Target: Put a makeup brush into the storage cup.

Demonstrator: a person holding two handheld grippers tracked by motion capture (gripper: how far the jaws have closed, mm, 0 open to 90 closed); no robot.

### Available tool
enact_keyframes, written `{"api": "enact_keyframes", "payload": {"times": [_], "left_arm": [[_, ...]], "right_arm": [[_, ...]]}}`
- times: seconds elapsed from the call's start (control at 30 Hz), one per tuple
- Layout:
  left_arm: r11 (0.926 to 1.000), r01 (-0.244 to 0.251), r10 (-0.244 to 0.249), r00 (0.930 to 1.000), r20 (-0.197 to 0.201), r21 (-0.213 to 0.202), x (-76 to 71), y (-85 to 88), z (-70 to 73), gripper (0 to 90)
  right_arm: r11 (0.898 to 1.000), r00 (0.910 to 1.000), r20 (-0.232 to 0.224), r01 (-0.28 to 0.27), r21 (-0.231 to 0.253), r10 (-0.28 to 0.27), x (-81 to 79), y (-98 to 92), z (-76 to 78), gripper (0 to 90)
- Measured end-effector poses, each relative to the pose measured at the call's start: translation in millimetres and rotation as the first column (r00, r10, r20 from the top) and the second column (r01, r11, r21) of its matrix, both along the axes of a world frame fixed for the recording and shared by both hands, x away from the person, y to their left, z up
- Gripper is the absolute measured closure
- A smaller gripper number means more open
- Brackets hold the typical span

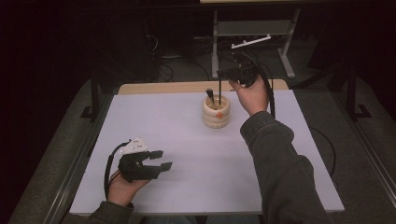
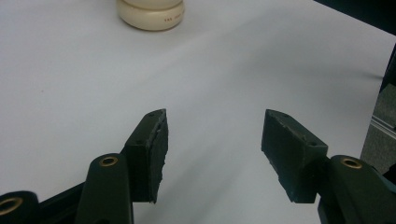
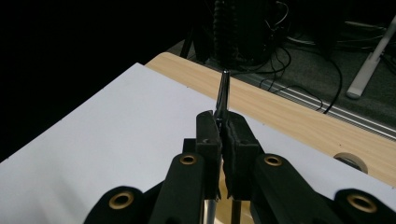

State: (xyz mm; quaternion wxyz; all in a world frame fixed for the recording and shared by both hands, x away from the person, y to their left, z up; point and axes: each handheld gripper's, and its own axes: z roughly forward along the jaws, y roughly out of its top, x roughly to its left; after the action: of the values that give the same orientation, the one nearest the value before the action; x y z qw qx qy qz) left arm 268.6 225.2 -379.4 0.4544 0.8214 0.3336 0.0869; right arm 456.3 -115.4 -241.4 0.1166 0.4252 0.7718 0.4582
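Standing in the ribbed cream holder (image 1: 216, 113) mid-table, a thin dark pen (image 1: 219, 88) is pinched at its top by your right gripper (image 1: 219, 73), pads tight on it; your left gripper (image 1: 162, 159) rests near the white table's (image 1: 187, 154) front edge, jaws apart around nothing.

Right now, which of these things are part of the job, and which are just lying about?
In the job:
- right hand-held gripper, shut on a thin dark utensil
- cream ringed holder

Lying about:
- roll of tape
- open left hand-held gripper
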Motion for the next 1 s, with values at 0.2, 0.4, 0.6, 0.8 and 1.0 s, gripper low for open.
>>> {"api": "enact_keyframes", "payload": {"times": [0.2, 0.4, 0.6, 0.8, 1.0], "left_arm": [[1.0, -0.001, 0.001, 1.0, 0.002, -0.001, 0.2, 0.8, 0.7, 40.5], [1.0, -0.004, 0.004, 1.0, -0.001, -0.007, 0.4, 1.4, 0.8, 40.4], [1.0, -0.003, 0.003, 1.0, -0.002, -0.008, 0.5, 1.4, 0.7, 40.2], [0.9999, -0.006, 0.006, 1.0, -0.003, -0.014, 0.1, 1.7, 0.9, 40.1], [0.9999, -0.008, 0.008, 1.0, -0.001, -0.012, 0.8, 4.5, 2.2, 39.9]], "right_arm": [[1.0, 0.9996, -0.001, 0.028, 0.002, -0.028, 6.7, -1.1, 0.9, 84.6], [0.999, 0.999, -0.012, 0.044, -0.002, -0.044, 13.1, -1.5, -1.4, 84.5], [0.998, 0.9982, -0.025, 0.055, -0.007, -0.055, 19.2, 1.7, -8.4, 84.5], [0.998, 0.9979, -0.017, 0.063, -0.014, -0.063, 22.6, 7.6, -13.5, 84.5], [0.997, 0.9966, -0.009, 0.082, -0.017, -0.082, 25.7, 10.5, -19.7, 84.5]]}}
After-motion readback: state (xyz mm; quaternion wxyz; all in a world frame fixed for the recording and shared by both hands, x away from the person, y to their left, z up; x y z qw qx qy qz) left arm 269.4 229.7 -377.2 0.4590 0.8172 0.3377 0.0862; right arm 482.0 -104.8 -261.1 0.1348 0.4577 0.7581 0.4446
